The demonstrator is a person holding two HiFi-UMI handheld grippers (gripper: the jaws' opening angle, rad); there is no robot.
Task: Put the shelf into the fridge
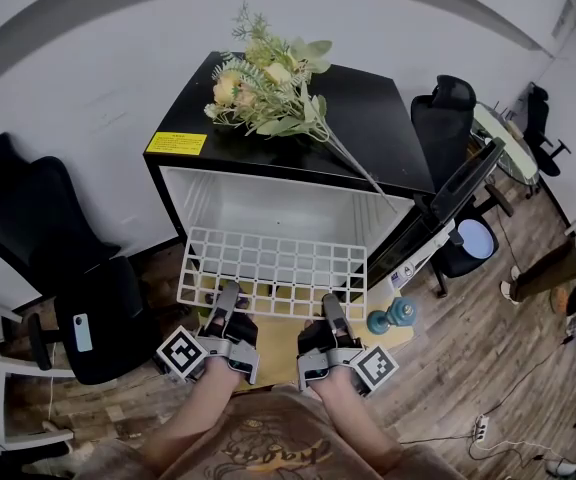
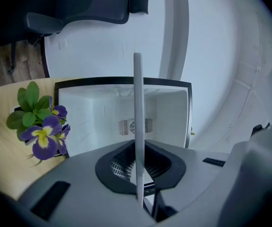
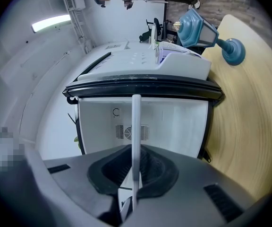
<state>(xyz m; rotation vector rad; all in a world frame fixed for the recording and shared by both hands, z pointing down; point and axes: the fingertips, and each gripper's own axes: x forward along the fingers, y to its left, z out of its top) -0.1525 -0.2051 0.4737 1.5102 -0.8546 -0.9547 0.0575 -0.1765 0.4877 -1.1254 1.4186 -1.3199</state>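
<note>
A white wire grid shelf (image 1: 273,270) hangs level in front of the open black mini fridge (image 1: 288,203), whose white inside is bare. My left gripper (image 1: 227,299) is shut on the shelf's near edge at the left, and my right gripper (image 1: 331,308) is shut on it at the right. In the left gripper view the shelf (image 2: 138,122) appears edge-on as a thin white bar between the jaws, with the fridge cavity (image 2: 122,122) straight ahead. The right gripper view gives the same edge-on shelf (image 3: 135,141) before the fridge cavity (image 3: 143,124).
The fridge door (image 1: 448,213) stands open to the right. Artificial flowers (image 1: 268,88) lie on the fridge top. A blue lamp ornament (image 1: 393,316) and a potted pansy (image 2: 41,126) stand on the wooden table (image 1: 278,343). Black office chairs (image 1: 58,268) are at the left and right.
</note>
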